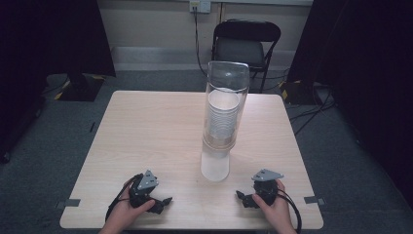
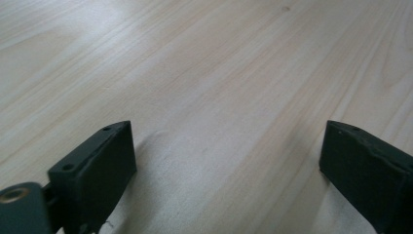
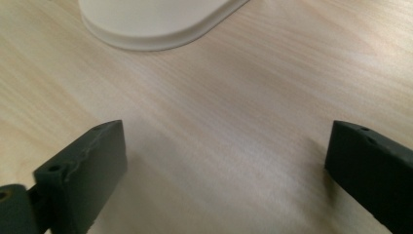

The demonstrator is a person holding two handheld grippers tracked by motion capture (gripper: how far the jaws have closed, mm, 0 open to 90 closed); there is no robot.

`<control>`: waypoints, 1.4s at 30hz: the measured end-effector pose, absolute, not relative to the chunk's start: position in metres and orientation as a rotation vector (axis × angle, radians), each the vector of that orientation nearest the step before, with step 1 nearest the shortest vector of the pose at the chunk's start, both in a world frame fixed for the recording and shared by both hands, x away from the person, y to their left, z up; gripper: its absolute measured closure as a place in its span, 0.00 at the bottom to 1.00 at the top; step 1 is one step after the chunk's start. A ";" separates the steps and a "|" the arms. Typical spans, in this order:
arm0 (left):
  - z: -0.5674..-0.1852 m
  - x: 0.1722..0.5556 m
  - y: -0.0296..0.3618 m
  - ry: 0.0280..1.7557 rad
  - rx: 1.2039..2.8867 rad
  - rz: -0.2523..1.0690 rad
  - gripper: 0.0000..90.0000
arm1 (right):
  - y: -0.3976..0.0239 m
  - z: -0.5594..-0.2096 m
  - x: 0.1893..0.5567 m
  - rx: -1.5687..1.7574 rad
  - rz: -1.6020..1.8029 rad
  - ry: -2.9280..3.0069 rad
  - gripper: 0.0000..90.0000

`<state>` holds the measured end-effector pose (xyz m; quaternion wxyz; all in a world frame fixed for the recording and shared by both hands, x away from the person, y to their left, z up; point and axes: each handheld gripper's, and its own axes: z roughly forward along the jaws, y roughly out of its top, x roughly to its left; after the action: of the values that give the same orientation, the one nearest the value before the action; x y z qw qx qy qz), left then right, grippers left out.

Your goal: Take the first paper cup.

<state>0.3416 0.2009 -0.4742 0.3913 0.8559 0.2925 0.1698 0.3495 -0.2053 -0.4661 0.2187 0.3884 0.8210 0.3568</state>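
Where the counter [image 1: 160, 126] is widest, a clear tube [image 1: 225, 117] stands upright on a white base [image 1: 215, 166], holding a stack of white cups [image 1: 222, 119] seated inside it. Near the front edge, the left hand-held gripper [image 1: 163, 204] and the right hand-held gripper [image 1: 242, 198] rest low, each spread wide and holding nothing, either side of the base.

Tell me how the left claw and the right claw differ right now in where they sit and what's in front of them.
The left claw rests near the table's front left, farther from the clear cup dispenser; the right claw rests front right, closer to it. The left gripper view looks over bare wood, while the right gripper view catches the dispenser's white base. Both are open, empty and held low over the table.
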 end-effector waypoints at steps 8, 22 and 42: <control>-0.474 0.342 0.200 0.746 2.170 0.432 0.03 | -0.205 -0.466 0.353 1.091 0.986 2.260 0.01; -0.475 0.342 0.200 0.748 2.167 0.429 0.03 | -0.204 -0.466 0.355 1.083 0.982 2.268 0.00; -0.475 0.342 0.200 0.748 2.170 0.429 0.03 | -0.174 -0.417 0.373 0.962 1.194 2.226 0.17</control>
<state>0.3424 0.1998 -0.4746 0.3926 0.8547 0.2945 0.1691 0.3729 -0.1735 -0.4166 0.2176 0.3474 0.8038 0.4312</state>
